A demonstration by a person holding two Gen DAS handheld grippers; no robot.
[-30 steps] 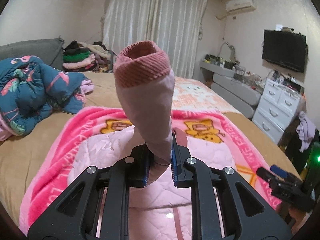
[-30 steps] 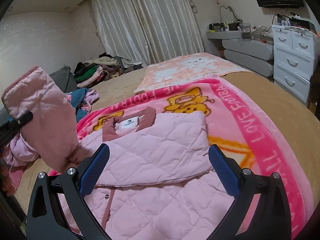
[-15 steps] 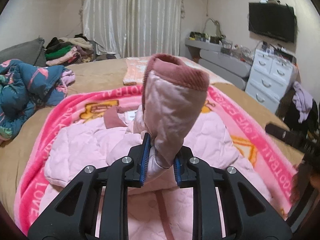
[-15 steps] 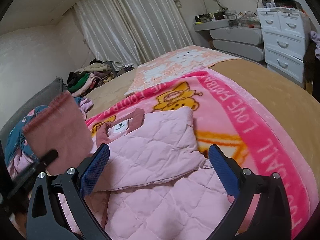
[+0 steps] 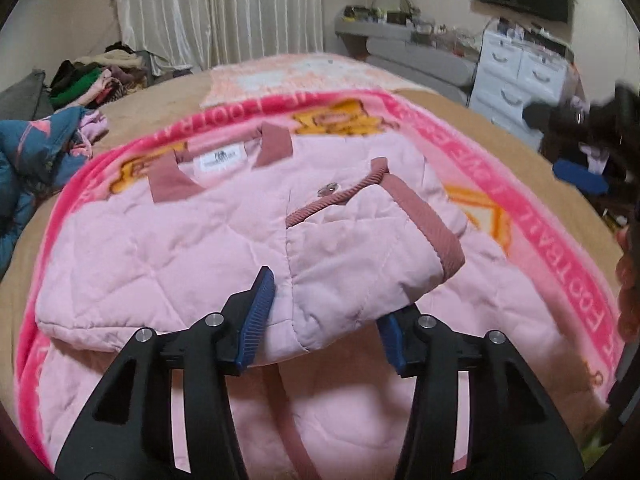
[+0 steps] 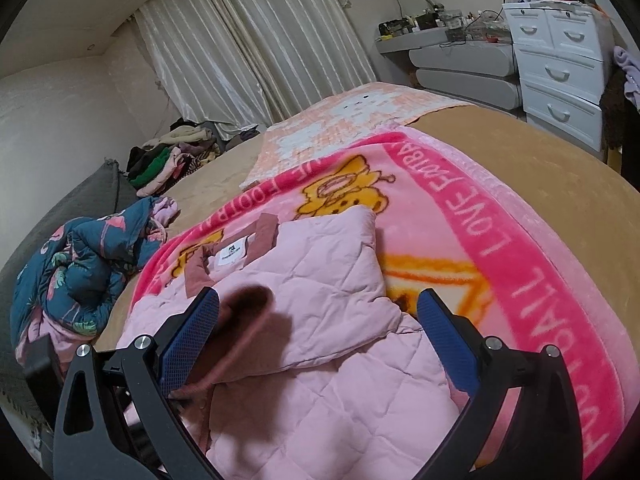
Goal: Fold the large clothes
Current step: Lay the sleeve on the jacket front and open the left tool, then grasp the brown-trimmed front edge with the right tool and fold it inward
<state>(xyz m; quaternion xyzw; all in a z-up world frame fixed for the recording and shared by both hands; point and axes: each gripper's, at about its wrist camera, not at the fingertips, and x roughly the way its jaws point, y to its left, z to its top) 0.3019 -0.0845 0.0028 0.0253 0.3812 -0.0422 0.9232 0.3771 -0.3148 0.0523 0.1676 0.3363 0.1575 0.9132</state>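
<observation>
A bright pink blanket (image 6: 500, 240) with yellow cartoon figures is lying across the tan bed (image 6: 520, 148). A paler peach cover (image 6: 360, 116) is lying beyond it, toward the far curtains (image 6: 256, 40). At the left, a crumpled dark blue flowered quilt (image 6: 76, 264) is resting on the bed, and a pile of mixed clothes (image 6: 168, 160) is sitting farther back. A white chest of drawers (image 6: 560, 64) is standing at the far right, beside a grey cluttered shelf (image 6: 452, 36).

Bare tan bedspread (image 6: 500, 152) lies open right; crumpled blue quilt (image 6: 80, 272) blocks left.
</observation>
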